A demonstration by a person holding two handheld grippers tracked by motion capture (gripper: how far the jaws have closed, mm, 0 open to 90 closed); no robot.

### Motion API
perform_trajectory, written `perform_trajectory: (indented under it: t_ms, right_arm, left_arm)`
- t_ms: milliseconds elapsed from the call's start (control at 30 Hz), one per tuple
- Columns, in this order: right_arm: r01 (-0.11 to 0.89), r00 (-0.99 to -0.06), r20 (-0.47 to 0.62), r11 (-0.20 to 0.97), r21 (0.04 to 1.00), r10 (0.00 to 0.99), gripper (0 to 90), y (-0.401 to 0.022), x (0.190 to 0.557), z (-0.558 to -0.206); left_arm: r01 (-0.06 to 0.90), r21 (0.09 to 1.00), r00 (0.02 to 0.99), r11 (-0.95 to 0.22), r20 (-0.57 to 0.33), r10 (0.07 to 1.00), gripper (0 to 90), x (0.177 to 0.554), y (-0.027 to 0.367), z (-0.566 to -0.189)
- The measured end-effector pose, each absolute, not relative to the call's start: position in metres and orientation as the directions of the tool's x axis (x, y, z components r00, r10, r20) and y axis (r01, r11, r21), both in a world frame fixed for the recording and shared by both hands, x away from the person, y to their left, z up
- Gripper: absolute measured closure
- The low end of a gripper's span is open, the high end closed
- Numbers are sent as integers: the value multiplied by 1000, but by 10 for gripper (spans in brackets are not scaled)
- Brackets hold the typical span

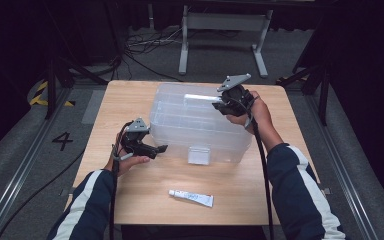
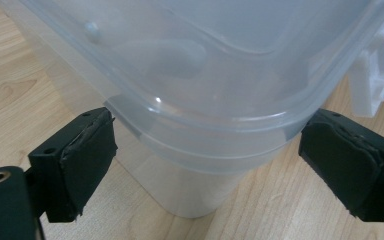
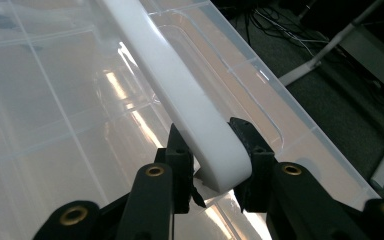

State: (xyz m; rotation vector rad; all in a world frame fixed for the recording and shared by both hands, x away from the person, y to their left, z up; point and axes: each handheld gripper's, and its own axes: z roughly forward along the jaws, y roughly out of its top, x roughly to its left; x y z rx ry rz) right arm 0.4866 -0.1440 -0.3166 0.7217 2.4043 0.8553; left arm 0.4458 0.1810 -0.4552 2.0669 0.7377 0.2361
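Your clear, lidded plastic storage box (image 1: 200,122) sits at the middle of the light wooden counter (image 1: 145,200). Your right gripper (image 1: 223,106) is over the box's far right part, at its white handle (image 1: 200,98). Your left gripper (image 1: 161,149) is just beside the box's near left corner, jaws toward it. A small white tube (image 1: 191,198) lies nearer you than the box, well apart.
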Motion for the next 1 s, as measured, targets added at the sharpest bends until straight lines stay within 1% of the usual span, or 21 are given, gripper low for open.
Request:
perform_trajectory:
  t_ms: [33, 100, 133, 233, 333, 533, 667, 733, 867, 1000]
  right_arm:
    - [313, -743, -261, 665, 678, 616, 723, -144, 487, -317]
    - [309, -744, -266, 669, 676, 613, 725, -142, 484, -317]
    - [306, -746, -269, 672, 674, 610, 726, -142, 483, -316]
    - [295, -752, -275, 679, 672, 599, 727, -142, 480, -316]
    - [261, -768, -295, 699, 666, 568, 730, -142, 479, -317]
    - [243, -788, -287, 704, 668, 544, 729, -143, 478, -316]
    - [239, -788, -291, 705, 667, 542, 728, -143, 475, -316]
    - [243, -787, -286, 701, 670, 546, 727, -143, 476, -316]
    - [260, -783, -272, 692, 673, 559, 723, -144, 478, -316]
    - [270, -774, -264, 678, 684, 575, 713, -144, 479, -315]
  left_arm:
    - [424, 808, 799, -410, -120, 590, 77, 445, 179, -455]
    - [423, 806, 796, -415, -111, 596, 48, 441, 178, -454]
    - [415, 808, 796, -418, -99, 597, 49, 439, 178, -453]
    - [413, 816, 797, -406, -108, 594, 55, 432, 180, -452]
    - [403, 812, 799, -422, -86, 596, 54, 424, 180, -451]
    - [396, 805, 803, -441, -71, 592, 46, 415, 180, -450]
    - [392, 797, 795, -458, -43, 605, 44, 408, 177, -449]
    - [394, 796, 793, -459, -42, 607, 75, 407, 179, -448]
    - [405, 806, 790, -432, -71, 609, 145, 407, 185, -448]
    - [389, 804, 802, -449, -56, 595, 156, 405, 187, -447]
